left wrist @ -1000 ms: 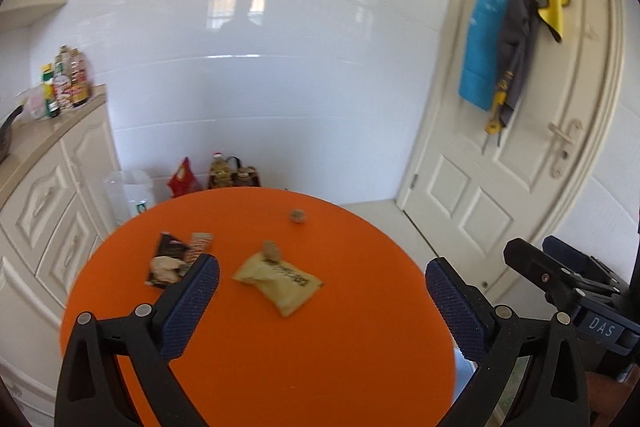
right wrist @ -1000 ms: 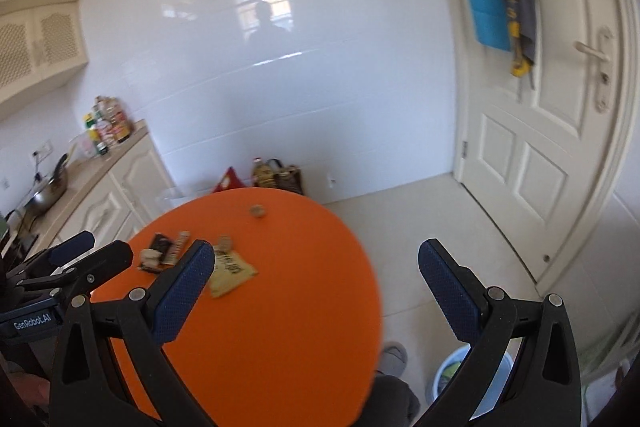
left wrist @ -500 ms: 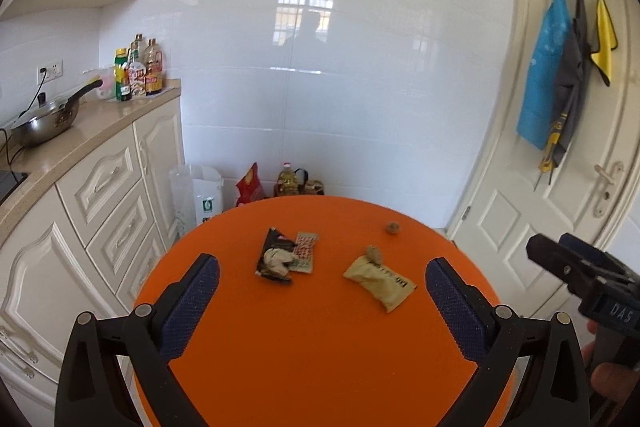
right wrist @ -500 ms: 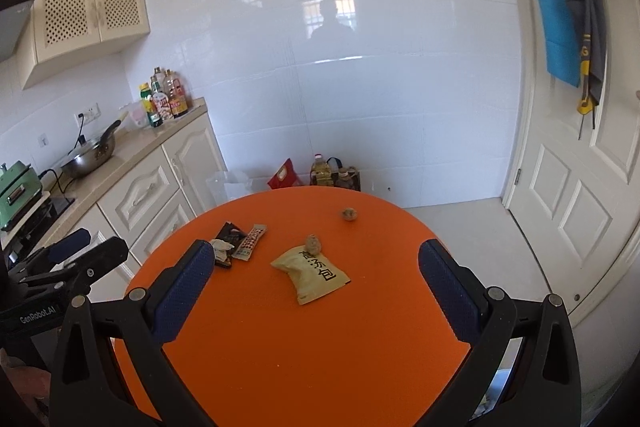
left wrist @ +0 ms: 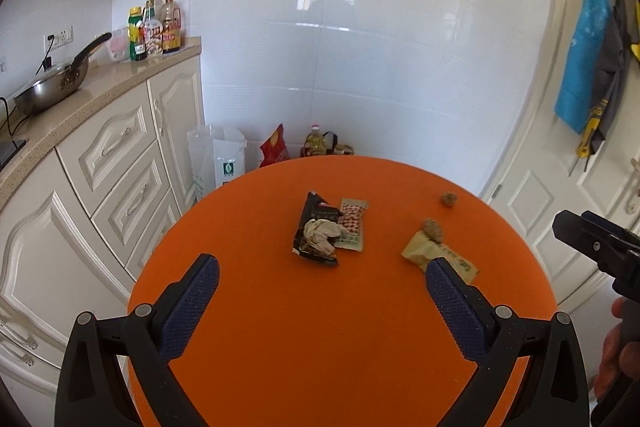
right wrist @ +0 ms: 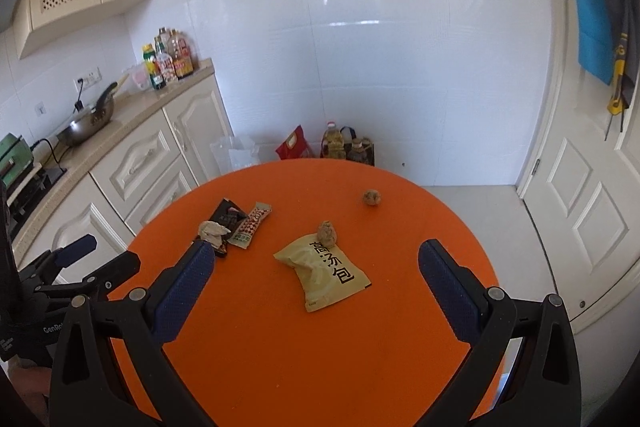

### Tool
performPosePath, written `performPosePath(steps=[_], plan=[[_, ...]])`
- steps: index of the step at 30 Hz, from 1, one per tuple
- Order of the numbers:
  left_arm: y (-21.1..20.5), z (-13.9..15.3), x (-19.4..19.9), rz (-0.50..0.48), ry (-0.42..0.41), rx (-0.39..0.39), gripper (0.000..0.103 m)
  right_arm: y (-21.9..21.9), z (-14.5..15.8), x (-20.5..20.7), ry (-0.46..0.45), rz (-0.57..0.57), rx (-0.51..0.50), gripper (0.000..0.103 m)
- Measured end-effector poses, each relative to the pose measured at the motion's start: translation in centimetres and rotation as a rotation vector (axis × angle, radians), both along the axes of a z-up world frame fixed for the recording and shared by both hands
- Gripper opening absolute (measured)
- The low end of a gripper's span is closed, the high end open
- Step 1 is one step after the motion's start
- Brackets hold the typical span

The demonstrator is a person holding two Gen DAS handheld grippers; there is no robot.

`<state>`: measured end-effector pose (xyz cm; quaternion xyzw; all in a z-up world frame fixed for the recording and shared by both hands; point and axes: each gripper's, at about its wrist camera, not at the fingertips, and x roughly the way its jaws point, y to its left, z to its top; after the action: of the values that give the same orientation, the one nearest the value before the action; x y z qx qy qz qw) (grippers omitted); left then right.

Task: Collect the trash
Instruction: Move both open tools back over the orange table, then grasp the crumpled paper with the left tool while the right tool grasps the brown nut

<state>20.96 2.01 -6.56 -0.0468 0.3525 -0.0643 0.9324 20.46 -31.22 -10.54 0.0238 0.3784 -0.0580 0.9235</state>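
Both jaws spread wide, nothing held, hovering over the orange counter (right wrist: 320,367). Yellow packet (right wrist: 324,275) lies mid-counter ahead of my right gripper (right wrist: 316,291); black wrapper (left wrist: 314,231) ahead of my left gripper (left wrist: 322,303). I'd come down flat and pinch the packet's edge

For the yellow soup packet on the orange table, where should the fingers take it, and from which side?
Best guess: the right gripper comes from above and pinches the puffy near half of the yellow packet, fingers across its short width. It lies flat, so a side approach finds no edge. The far corner has a brown lump at it; avoid that end.
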Motion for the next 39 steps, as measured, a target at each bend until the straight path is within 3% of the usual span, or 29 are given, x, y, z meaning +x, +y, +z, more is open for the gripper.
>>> performPosePath(steps=[10, 15, 17, 20, 22, 23, 25, 27, 29, 39], plan=[[-3.3, -4.6, 15.6, -0.01, 0.096, 0.078, 0.1, -2.6, -8.2, 8.9, 0.177, -0.017, 0.04, 0.086], [-4.6, -7.4, 20.2, -0.022, 0.119, 0.096, 0.099, -2.8, -11.5, 11.8, 0.237, 0.007, 0.054, 0.072], [-5.2, -8.4, 21.7, -0.024, 0.118, 0.115, 0.094, -2.8, -12.5, 12.4, 0.255, 0.011, 0.053, 0.065], [-6.1, -9.7, 23.6, -0.05, 0.143, 0.122, 0.072, -2.8, -13.8, 13.1, 0.278, 0.013, 0.051, 0.049], [-6.9, -10.5, 25.0, -0.068, 0.163, 0.122, 0.056, -2.5, -14.0, 13.3, 0.27, 0.013, 0.022, 0.043], [-6.9, -11.0, 25.3, -0.074, 0.172, 0.115, 0.05, -2.4, -14.0, 13.3, 0.271, 0.013, 0.006, 0.034], [-7.1, -11.4, 26.2, -0.084, 0.175, 0.079, 0.041, -2.2, -13.9, 13.2, 0.272, 0.015, -0.017, 0.025], [-7.2, -11.4, 26.7, -0.081, 0.166, 0.067, 0.037, -2.2, -13.8, 13.0, 0.269, 0.022, -0.006, 0.024], [-7.0, -11.4, 27.7, -0.074, 0.162, 0.045, 0.026, -2.4, -13.8, 12.7, 0.262, 0.019, 0.006, 0.024], [-5.2, -10.4, 33.0, -0.035, 0.121, -0.04, 0.024, -3.4, -11.0, 10.6, 0.196, 0.007, 0.071, 0.024]])
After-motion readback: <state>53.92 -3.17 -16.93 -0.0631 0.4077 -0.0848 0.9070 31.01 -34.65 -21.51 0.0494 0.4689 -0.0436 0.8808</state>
